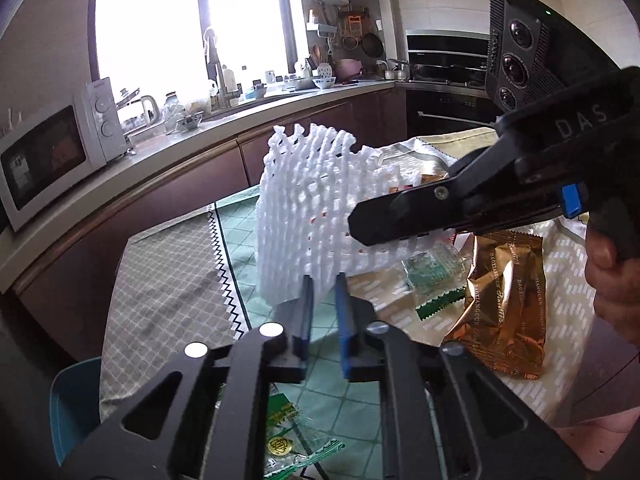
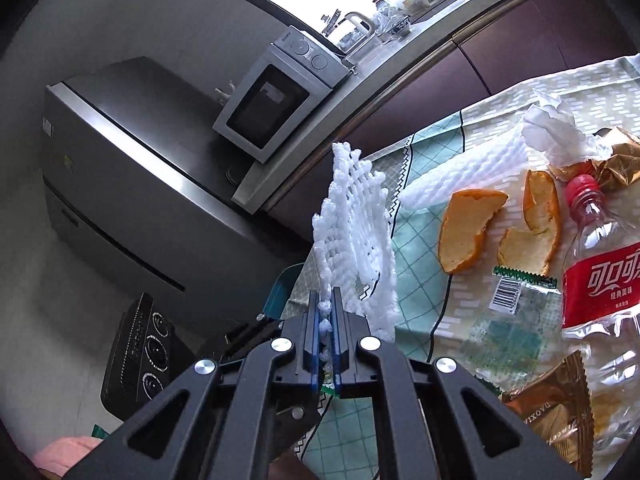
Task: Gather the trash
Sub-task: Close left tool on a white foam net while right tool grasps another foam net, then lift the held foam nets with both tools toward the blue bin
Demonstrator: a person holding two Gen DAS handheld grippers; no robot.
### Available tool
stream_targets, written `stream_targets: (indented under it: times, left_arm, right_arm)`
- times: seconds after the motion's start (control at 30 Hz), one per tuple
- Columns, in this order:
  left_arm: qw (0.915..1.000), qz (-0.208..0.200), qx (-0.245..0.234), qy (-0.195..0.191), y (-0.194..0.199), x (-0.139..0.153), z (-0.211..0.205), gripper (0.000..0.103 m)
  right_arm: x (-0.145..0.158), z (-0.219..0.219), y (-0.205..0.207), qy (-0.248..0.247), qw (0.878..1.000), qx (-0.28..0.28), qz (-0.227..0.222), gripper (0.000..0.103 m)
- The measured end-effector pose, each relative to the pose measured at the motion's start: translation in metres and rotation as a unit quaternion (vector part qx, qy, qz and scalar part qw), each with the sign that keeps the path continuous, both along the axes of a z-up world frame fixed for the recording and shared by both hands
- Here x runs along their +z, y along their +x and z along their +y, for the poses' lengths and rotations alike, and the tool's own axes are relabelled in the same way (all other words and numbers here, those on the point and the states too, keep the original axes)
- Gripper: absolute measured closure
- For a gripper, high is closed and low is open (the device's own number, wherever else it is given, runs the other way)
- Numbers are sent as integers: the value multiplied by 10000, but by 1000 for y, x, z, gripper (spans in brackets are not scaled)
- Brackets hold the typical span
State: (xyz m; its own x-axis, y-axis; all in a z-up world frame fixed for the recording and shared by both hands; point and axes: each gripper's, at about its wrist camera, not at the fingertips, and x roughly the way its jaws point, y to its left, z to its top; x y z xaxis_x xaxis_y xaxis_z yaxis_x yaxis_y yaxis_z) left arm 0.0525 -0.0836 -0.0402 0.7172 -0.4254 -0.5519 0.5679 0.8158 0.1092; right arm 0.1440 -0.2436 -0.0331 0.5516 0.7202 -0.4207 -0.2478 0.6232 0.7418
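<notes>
The right gripper (image 2: 325, 304) is clamped tight on a white foam fruit net (image 2: 354, 236), holding it upright above the tablecloth (image 2: 424, 292). The left gripper (image 1: 323, 284) has a narrow gap between its blue pads; whether they pinch the net's lower edge cannot be told. On the cloth lie orange peels (image 2: 468, 228), a red-labelled Coca-Cola bottle (image 2: 600, 272) with Chinese lettering, and a copper wrapper (image 1: 504, 300) printed "DAOXIANGCUN". "DAS" shows on the right gripper's body.
</notes>
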Motion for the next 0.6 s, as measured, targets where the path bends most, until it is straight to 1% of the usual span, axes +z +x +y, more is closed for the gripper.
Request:
stream_targets:
  times: [0.07,0.1,0.17,0.2,0.23,0.3,0.4,0.47,0.5,0.53,0.6]
  left_arm:
    - [9999,111,13,-131,4,0,6,102]
    - [9998,143,46,-165,8,0,10,102]
    - [9994,234,53,-244,11,1,16,102]
    - [9992,248,68,-290,12,2,20,102]
    - [9990,302,46,-339,13,2,23,102]
    - [9984,386,65,-402,16,3,28,102]
    - [9974,530,-22,-481,19,4,34,101]
    - [9971,561,-170,-494,18,5,35,87]
    - [9977,490,-161,-445,18,6,36,71]
    - [9983,399,-139,-406,16,7,35,62]
    - [9981,380,-287,-394,17,10,32,58]
  right_arm:
    - [1,0,3,-134,9999,-36,13,96]
    - [2,-1,4,-223,9997,-88,7,93]
    - [4,-6,4,-392,9990,-187,-40,77]
    - [4,-9,5,-479,9985,-256,-78,73]
    - [5,-13,5,-572,9977,-344,-102,72]
    - [3,-20,7,-593,9971,-468,-81,72]
    - [0,-26,11,-777,9952,-599,-34,72]
    - [0,-31,13,-777,9949,-647,-29,72]
    - [0,-35,13,-787,9946,-674,-13,72]
    - [1,-38,13,-855,9936,-736,-13,71]
    - [1,-44,17,-949,9919,-849,5,67]
